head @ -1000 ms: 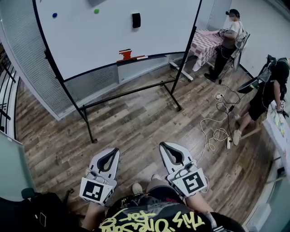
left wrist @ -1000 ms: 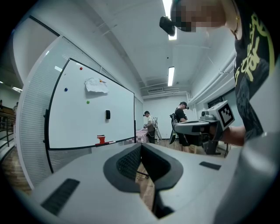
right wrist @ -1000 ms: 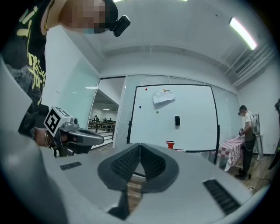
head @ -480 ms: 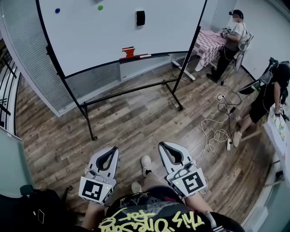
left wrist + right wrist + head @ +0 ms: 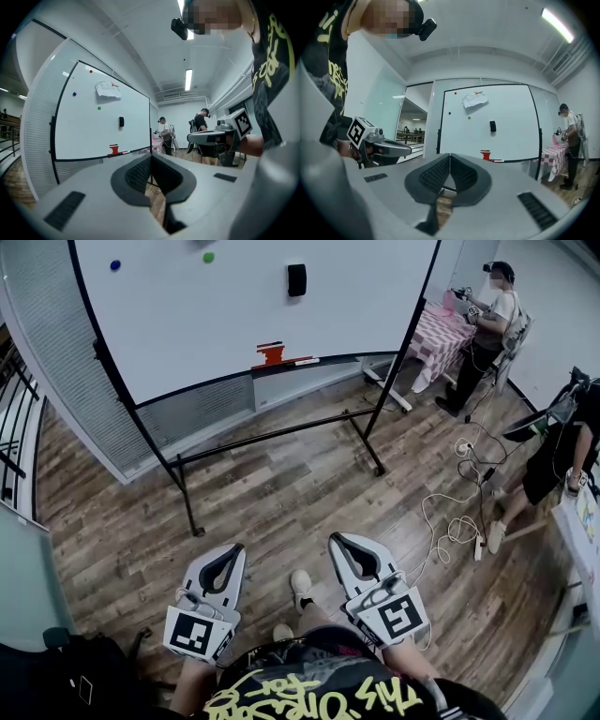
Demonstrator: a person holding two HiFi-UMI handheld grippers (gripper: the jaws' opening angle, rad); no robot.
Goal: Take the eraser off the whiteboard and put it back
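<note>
A black eraser [image 5: 296, 279] sticks to the whiteboard [image 5: 187, 324] across the room; it also shows as the small dark eraser [image 5: 121, 122] in the left gripper view and the eraser [image 5: 492, 126] in the right gripper view. My left gripper [image 5: 232, 554] and right gripper [image 5: 342, 545] are held side by side low in the head view, far from the board. Both point level at it with their jaw tips touching and nothing between them. The left gripper [image 5: 151, 157] and right gripper [image 5: 449, 156] appear shut in their own views.
A red object and markers [image 5: 274, 354] lie on the board's tray. The board's black stand [image 5: 281, 432] has feet on the wooden floor. Cables [image 5: 450, 517] trail on the floor at right. A person [image 5: 497, 320] sits by a checked table; another person [image 5: 553, 460] stands at far right.
The whiteboard and eraser have shifted slightly right and nearer in the head view as I step forward; my foot has swung ahead. Both grippers keep their pose.
</note>
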